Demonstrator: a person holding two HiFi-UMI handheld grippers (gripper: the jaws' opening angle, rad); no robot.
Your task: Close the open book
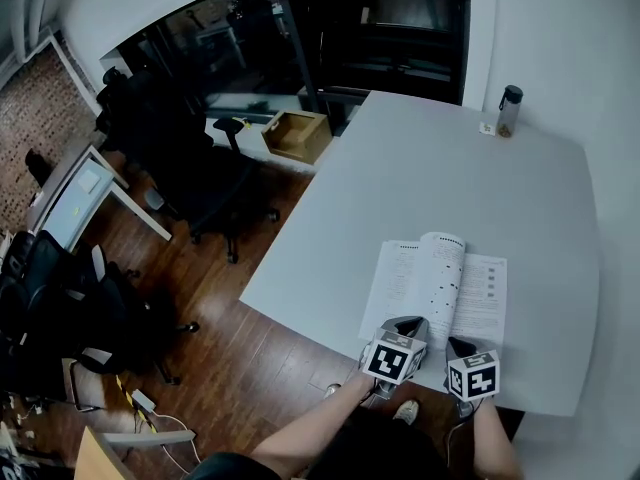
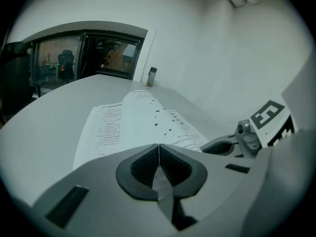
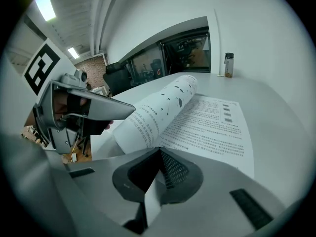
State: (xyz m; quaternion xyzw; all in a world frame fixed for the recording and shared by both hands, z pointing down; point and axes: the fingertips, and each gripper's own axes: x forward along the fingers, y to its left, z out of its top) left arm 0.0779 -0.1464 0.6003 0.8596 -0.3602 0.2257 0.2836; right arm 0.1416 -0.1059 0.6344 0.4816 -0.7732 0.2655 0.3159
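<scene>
A white open book lies on the pale grey surface, one page curling up. The left tool and right tool sit at its near edge, jaws closed together.

Dim, cool indoor light; a ceiling lamp glares in the right gripper view; both gripper views bulge, corners black; print on the open book is sharp

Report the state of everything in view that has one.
book: open flat on the table, one page curled upward.
left tool: shut at the book's near edge; page pinch unclear.
right tool: shut, nothing seen between its jaws.
bottle: upright, capped.
cardboard box: top open.
</scene>
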